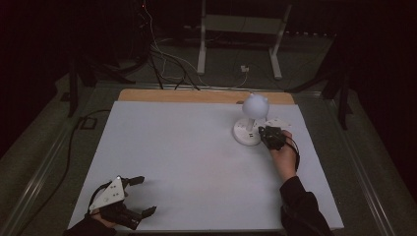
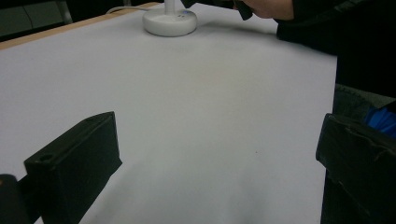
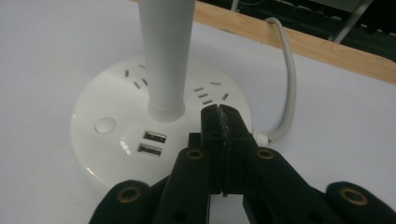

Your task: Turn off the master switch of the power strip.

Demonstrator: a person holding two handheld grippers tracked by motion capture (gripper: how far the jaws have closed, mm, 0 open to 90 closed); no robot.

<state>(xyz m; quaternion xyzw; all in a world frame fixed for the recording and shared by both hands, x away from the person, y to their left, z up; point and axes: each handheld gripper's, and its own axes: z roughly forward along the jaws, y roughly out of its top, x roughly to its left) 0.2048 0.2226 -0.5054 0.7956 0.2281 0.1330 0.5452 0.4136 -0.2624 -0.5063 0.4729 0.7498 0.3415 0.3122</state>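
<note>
A white desk lamp [image 1: 250, 120] stands near the far right of the white table [image 1: 187, 162], its round shade atop a straight stem. The right gripper view brings out what the high view blurs: its round base [image 3: 112, 140] carries two USB ports [image 3: 152, 143], a round button [image 3: 105, 125], socket slots and a white cable [image 3: 289, 79] leaving its rear. The right gripper [image 3: 222, 122] hovers over the base's edge, jaws pressed together on nothing. The left gripper [image 1: 141, 195] rests at the near left corner, jaws spread wide.
</note>
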